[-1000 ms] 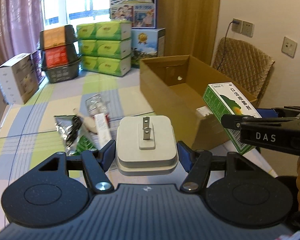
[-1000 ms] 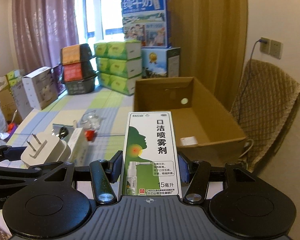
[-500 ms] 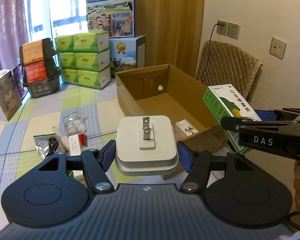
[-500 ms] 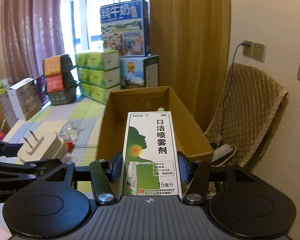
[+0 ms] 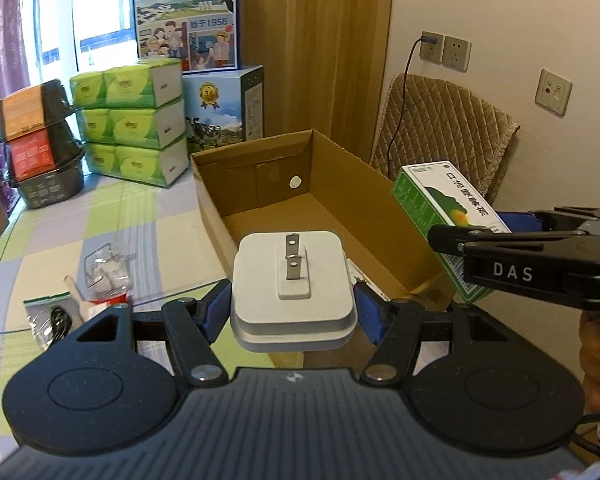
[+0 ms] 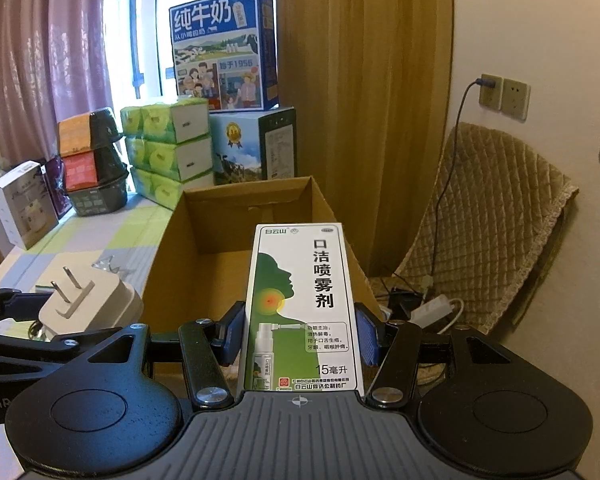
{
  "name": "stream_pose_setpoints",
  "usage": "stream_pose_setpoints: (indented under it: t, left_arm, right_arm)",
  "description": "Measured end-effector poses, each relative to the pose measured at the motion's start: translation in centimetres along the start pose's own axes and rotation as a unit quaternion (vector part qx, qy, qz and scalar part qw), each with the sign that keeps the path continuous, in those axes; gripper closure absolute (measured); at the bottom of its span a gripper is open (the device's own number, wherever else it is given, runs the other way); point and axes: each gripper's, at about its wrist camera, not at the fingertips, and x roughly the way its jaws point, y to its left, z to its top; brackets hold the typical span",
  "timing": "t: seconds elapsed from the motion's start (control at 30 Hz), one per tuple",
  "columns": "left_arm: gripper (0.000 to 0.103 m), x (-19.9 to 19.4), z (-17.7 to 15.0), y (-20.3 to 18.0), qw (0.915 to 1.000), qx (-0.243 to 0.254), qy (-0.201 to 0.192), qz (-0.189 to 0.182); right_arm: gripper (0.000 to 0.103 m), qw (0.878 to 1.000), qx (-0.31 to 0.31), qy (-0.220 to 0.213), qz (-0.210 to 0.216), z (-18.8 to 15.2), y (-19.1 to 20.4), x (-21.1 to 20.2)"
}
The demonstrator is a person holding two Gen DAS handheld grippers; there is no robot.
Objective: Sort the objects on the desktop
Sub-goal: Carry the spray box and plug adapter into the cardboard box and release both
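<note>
Cardboard box [image 5: 340, 216] is lying open straight ahead of both grippers. I am clamping the white charger [image 5: 294, 280] in my left gripper [image 5: 294, 312], nearer its mouth, and the spray carton [image 6: 304, 308], long axis pointing forward, in my right gripper [image 6: 302, 340].

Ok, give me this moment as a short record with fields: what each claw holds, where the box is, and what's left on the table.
left claw: shut on white plug adapter, prongs up
right claw: shut on green and white spray box
cardboard box: open, ahead of both claws, something small lies inside
left on table: clear plastic packet, bag with black cable
</note>
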Motion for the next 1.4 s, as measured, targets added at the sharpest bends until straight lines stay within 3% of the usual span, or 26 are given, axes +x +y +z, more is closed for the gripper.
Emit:
stream_pose_setpoints:
  t: [0.37, 0.77, 1.17, 1.3, 1.4]
  left_arm:
    - [0.042, 4.8, 1.3, -0.3, 0.9998, -0.002, 0.012, -0.018]
    - [0.042, 7.1, 2.0, -0.1, 0.9992, -0.014, 0.013, -0.034]
    - [0.041, 5.4, 1.8, 1.6, 0.9997, -0.019, 0.001, -0.016]
    - [0.04, 4.5, 1.6, 2.6, 0.9997, -0.023, -0.002, -0.008]
    - [0.039, 3.3, 1.4, 3.7, 0.9996, -0.029, -0.007, 0.0]
  right_arm:
    - [0.05, 1.0, -0.002, 0.024, -0.003, 0.6, -1.8, 4.6]
    - [0.05, 0.999, -0.002, 0.032, -0.004, 0.6, -2.5, 6.7]
    - [0.05, 1.0, 0.008, 0.028, 0.01, 0.8, -1.5, 6.8]
    - [0.037, 1.0, 0.011, 0.014, 0.015, 1.4, -1.0, 6.2]
    - [0.035, 1.0, 0.005, 0.005, 0.017, 1.8, -0.4, 5.3]
